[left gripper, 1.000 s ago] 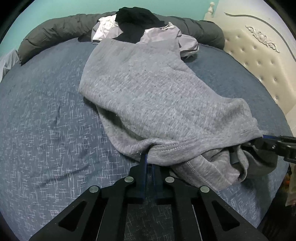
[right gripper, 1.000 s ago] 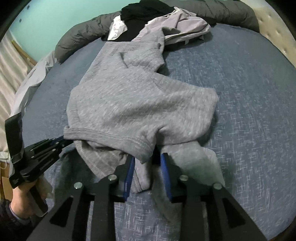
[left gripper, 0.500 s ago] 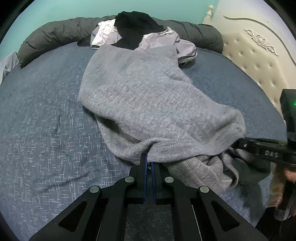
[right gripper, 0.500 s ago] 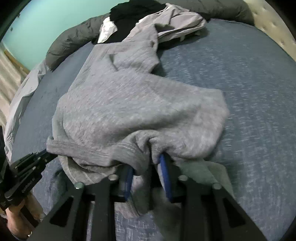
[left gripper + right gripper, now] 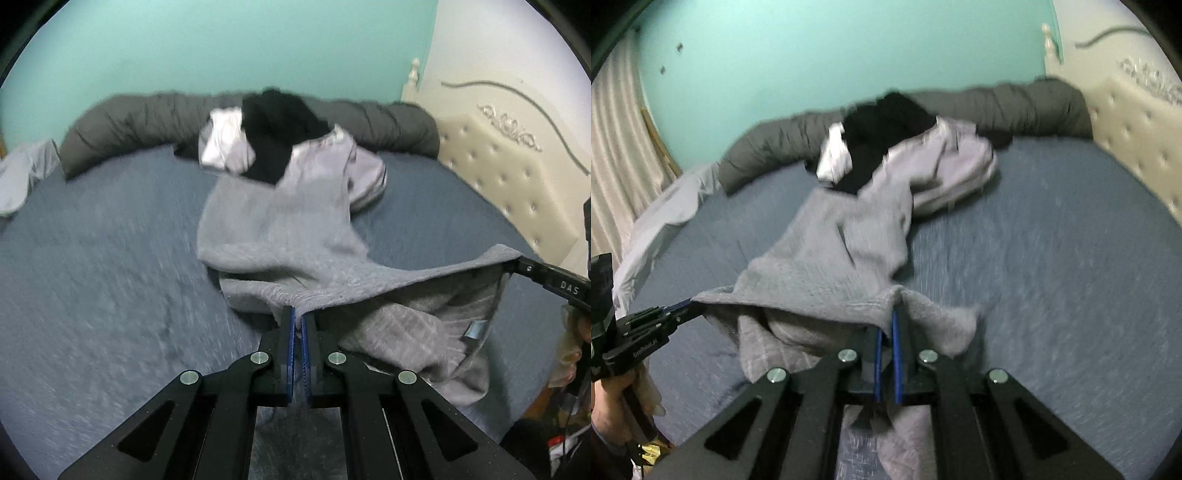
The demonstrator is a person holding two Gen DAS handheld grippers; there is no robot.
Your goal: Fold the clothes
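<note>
Grey sweater point(image 5: 280, 236) hem clamped by both grippers' jaws.

Bedsheet point(image 5: 110, 295) flanks clear; clothes pile point(image 5: 280, 147) (far) blocks.

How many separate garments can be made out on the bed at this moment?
3, perhaps more. A grey sweater is pinched by the left gripper and right gripper; a pale lilac garment and a black one are heaped behind. Others may lie beneath.
</note>
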